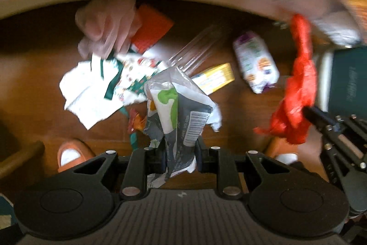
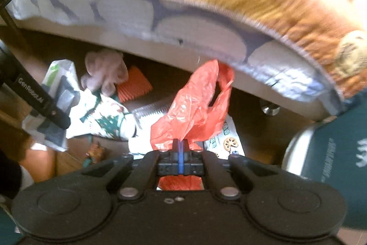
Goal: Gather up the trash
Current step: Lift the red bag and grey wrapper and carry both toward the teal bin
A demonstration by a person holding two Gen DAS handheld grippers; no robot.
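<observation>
**Both claws clamped on trash above the wooden floor**

Left gripper (image 1: 180,154) clenched on a crumpled grey, white and green foil wrapper with a barcode (image 1: 177,111), held upright between the two black fingers, clear of the floor. Right gripper (image 2: 181,148) pinched tight on a thin red plastic bag (image 2: 195,107), blue pads pressed together with only the film between; bag standing up from the tips, handle loop near the sofa edge. Same red bag seen at the right of the left wrist view (image 1: 296,88).

Below and beyond, spread on the brown wooden floor (image 1: 34,61): a crumpled white paper sheet with green and red festive print (image 1: 103,84), a pale pink crumpled glove-like wad (image 1: 107,26), a ridged orange-red flat piece (image 1: 152,28), a yellow and white box (image 1: 214,78), a white and purple snack packet (image 1: 255,63), a small orange candy wrapper (image 1: 135,122).

Farther out, a cushion edge with a grey and white pattern (image 2: 172,22) overhanging the pile; at right, a dark green bin (image 2: 332,148). Details blurred.
</observation>
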